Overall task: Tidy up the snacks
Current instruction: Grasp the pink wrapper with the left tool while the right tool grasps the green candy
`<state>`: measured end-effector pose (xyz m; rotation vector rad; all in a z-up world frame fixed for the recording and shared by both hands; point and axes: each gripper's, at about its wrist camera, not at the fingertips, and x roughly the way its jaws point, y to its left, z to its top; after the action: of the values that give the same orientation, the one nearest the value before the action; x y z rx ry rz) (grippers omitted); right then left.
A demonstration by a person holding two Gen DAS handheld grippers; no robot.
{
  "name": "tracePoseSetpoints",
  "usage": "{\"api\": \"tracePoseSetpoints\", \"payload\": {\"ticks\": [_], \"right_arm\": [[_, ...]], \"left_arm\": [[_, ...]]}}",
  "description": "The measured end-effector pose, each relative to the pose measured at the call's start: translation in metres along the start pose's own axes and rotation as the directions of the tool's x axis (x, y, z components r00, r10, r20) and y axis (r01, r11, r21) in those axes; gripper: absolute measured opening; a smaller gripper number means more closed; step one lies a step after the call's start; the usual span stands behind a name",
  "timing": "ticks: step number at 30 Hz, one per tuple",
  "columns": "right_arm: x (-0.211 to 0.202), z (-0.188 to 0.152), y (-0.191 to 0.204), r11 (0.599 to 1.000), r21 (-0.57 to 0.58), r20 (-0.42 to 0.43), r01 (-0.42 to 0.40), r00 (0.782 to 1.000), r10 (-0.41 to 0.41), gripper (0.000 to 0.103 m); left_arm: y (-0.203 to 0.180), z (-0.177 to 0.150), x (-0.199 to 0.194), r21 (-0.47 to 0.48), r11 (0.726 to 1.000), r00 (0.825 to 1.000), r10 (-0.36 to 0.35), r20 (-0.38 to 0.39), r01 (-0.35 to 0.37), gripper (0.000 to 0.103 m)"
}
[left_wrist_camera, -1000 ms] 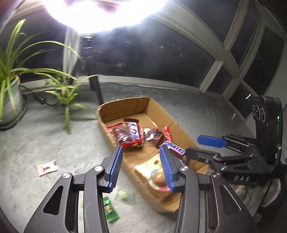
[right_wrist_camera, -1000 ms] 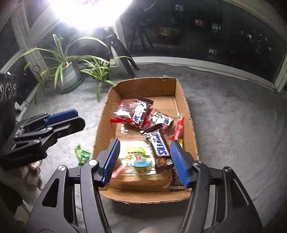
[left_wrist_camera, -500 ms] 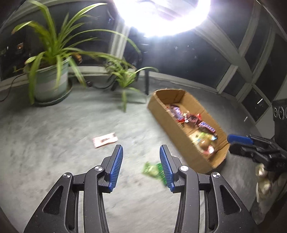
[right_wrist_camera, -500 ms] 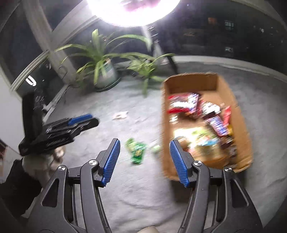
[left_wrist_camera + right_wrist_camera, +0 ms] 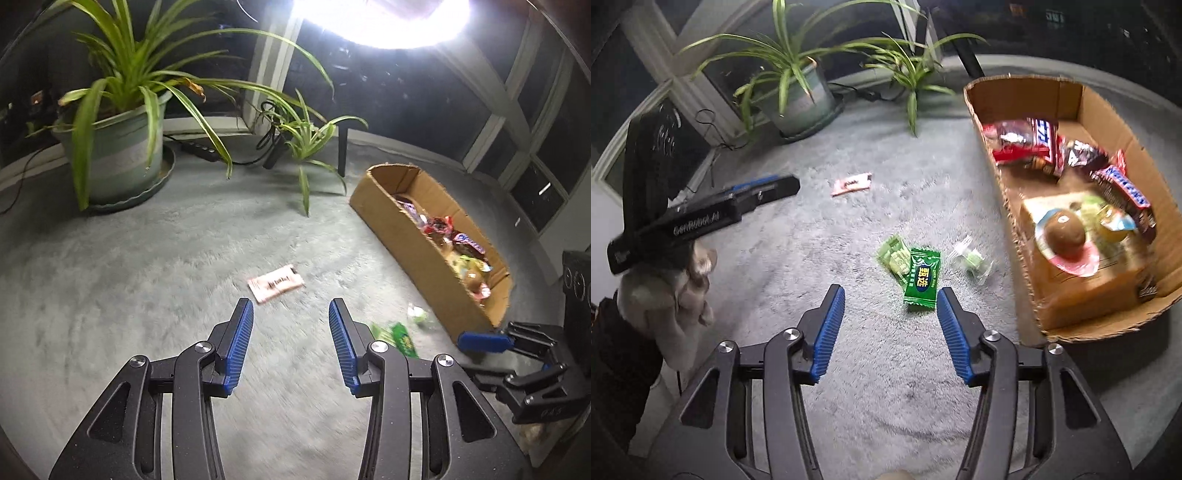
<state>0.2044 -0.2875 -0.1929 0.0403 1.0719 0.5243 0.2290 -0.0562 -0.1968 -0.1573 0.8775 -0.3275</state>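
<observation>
Carpet (image 5: 849, 369) bears green packet (image 5: 921, 278) just ahead of spread right tongs (image 5: 891, 295).

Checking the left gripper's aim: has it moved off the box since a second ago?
Yes. The left gripper has swung left off the box, which now sits at right, and points toward the pink packet on the carpet.
</observation>
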Motion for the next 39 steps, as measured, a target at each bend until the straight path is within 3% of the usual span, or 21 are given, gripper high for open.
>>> {"api": "tracePoseSetpoints", "payload": {"ticks": [12,14,18,23,25,28,30,36,39], "right_arm": [[0.023,0.001,0.001,0.997,0.079,-0.009,0.021,1.000,-0.021,0.054],[0.026,0.003,0.001,0.996,0.084,-0.011,0.040,0.999,-0.039,0.054],[0.033,0.003,-0.002,0.993,0.100,-0.029,0.070,0.997,-0.067,0.044],[0.041,0.002,-0.006,0.987,0.122,-0.047,0.103,0.994,-0.098,0.044],[0.045,0.004,-0.006,0.986,0.124,-0.046,0.112,0.993,-0.107,0.043],[0.048,0.007,-0.004,0.984,0.107,-0.046,0.141,0.990,-0.137,0.037],[0.049,0.009,-0.004,0.984,0.103,-0.046,0.148,0.989,-0.143,0.037],[0.053,0.012,0.006,0.980,0.022,-0.063,0.200,0.978,-0.198,0.036],[0.056,0.011,0.011,0.966,-0.037,-0.067,0.257,0.964,-0.259,0.024]], "left_arm": [[0.019,0.024,0.064,0.029,0.995,0.990,-0.092,-0.105,0.095,0.041],[0.020,0.026,0.069,0.041,0.994,0.989,-0.095,-0.113,0.100,0.041],[0.021,0.027,0.077,0.051,0.991,0.983,-0.117,-0.142,0.125,0.041],[0.019,0.020,0.077,0.083,0.984,0.976,-0.144,-0.166,0.160,0.041],[0.015,0.017,0.075,0.099,0.980,0.972,-0.152,-0.178,0.171,0.036],[0.004,0.011,0.072,0.161,0.975,0.974,-0.123,-0.188,0.154,0.035],[-0.003,0.010,0.071,0.201,0.974,0.981,-0.070,-0.179,0.106,0.035],[-0.012,0.016,0.082,0.239,0.971,0.986,0.024,-0.162,0.016,0.034],[-0.018,0.015,0.085,0.295,0.955,0.987,0.072,-0.143,-0.027,0.027]]}}
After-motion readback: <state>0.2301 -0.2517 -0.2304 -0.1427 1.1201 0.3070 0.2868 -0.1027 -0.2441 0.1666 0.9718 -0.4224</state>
